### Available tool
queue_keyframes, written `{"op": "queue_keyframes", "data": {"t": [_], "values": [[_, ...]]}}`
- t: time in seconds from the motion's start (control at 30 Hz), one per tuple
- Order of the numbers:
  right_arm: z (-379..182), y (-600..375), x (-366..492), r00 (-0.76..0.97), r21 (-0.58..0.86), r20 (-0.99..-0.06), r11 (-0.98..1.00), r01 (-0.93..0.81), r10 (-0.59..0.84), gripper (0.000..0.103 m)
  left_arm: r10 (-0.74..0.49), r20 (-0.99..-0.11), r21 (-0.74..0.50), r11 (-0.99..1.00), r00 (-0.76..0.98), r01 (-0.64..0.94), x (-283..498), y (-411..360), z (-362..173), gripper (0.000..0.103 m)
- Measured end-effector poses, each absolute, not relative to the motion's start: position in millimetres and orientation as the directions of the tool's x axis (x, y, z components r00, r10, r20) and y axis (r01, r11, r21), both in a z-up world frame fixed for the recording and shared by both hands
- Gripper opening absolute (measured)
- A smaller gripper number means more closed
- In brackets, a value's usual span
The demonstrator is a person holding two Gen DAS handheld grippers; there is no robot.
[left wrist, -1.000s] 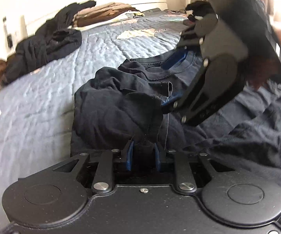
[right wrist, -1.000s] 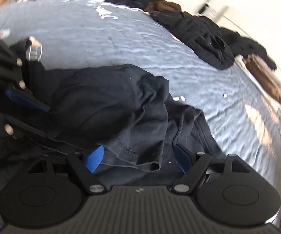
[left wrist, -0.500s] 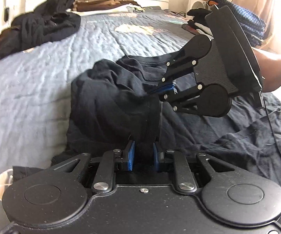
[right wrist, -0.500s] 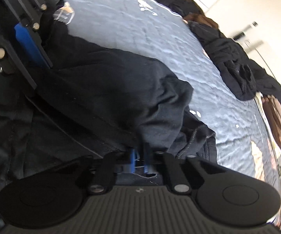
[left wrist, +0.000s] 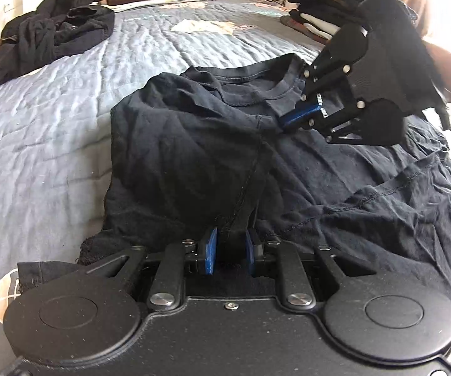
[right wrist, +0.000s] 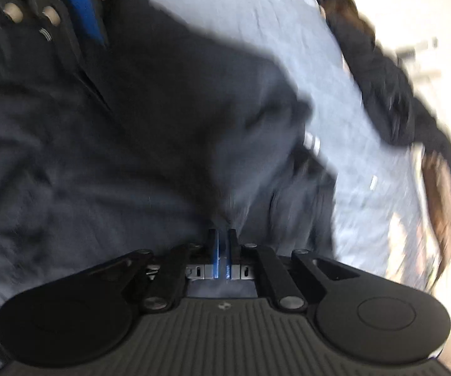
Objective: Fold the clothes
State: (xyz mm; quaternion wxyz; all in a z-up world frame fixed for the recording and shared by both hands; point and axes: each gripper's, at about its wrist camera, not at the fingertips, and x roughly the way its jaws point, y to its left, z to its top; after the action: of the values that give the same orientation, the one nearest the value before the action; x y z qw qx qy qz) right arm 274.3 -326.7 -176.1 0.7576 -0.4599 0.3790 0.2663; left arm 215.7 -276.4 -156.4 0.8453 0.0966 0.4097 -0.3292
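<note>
Fabric looks soft and limp: the dark T-shirt (left wrist: 194, 144) lies on the bed (left wrist: 53, 119). Left gripper (left wrist: 230, 250) pinches a side fold, right gripper (right wrist: 224, 250) the shoulder beside its collar (left wrist: 256, 72); seams suit gripping.

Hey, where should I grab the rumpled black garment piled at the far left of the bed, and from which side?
Pinch the raised fold atop the rumpled black garment, coming from the open blue quilted bedspread side. That ridge stands proud, and more clothes crowd behind it.
</note>
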Motion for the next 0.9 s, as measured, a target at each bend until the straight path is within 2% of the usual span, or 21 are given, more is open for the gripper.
{"op": "queue_keyframes", "data": {"t": [0.1, 0.17, 0.23, 0.3, 0.33, 0.47, 0.67, 0.77, 0.9], "values": [[-155.1, -350.0, 285.9, 0.549, -0.341, -0.828, 0.674, -0.655, 0.115, 0.008, -0.562, -0.701, -0.193, 0.743, 0.44, 0.642, 218.0, -265.2, -142.5, 0.034], [-133.5, -368.7, 278.2, 0.585, -0.259, -0.795, 0.784, -0.565, 0.159, 0.019, -0.578, -0.668, -0.203, 0.747, 0.468, 0.633, 218.4, -260.8, -135.2, 0.065], [-111.2, -389.1, 268.1, 0.628, -0.158, -0.753, 0.871, -0.465, 0.199, 0.051, -0.59, -0.639, -0.211, 0.751, 0.493, 0.626, 217.7, -257.5, -132.5, 0.069], [-88.9, -409.4, 257.9, 0.673, -0.045, -0.704, 0.932, -0.361, 0.227, 0.064, -0.606, -0.618, -0.232, 0.749, 0.501, 0.621, 217.3, -255.8, -131.0, 0.069], [-79.3, -422.8, 249.8, 0.695, 0.012, -0.682, 0.954, -0.3, 0.228, 0.067, -0.611, -0.608, -0.237, 0.749, 0.508, 0.618, 216.7, -255.6, -130.4, 0.069], [-60.7, -494.9, 198.9, 0.767, 0.246, -0.618, 0.969, -0.02, 0.173, 0.073, -0.619, -0.583, -0.233, 0.749, 0.527, 0.621, 212.3, -260.0, -128.5, 0.069], [-95.3, -599.1, 98.9, 0.775, 0.442, -0.631, 0.833, 0.332, 0.025, 0.076, -0.643, -0.548, -0.234, 0.731, 0.534, 0.641, 204.1, -268.4, -127.1, 0.07], [-121.9, -628.7, 68.2, 0.723, 0.422, -0.689, 0.784, 0.454, -0.048, 0.076, -0.664, -0.521, -0.236, 0.716, 0.536, 0.657, 196.4, -272.2, -126.5, 0.071], [-157.5, -649.1, 50.2, 0.661, 0.491, -0.75, 0.676, 0.55, 0.007, 0.076, -0.681, -0.517, -0.234, 0.695, 0.518, 0.68, 190.6, -282.0, -126.9, 0.071]]}}
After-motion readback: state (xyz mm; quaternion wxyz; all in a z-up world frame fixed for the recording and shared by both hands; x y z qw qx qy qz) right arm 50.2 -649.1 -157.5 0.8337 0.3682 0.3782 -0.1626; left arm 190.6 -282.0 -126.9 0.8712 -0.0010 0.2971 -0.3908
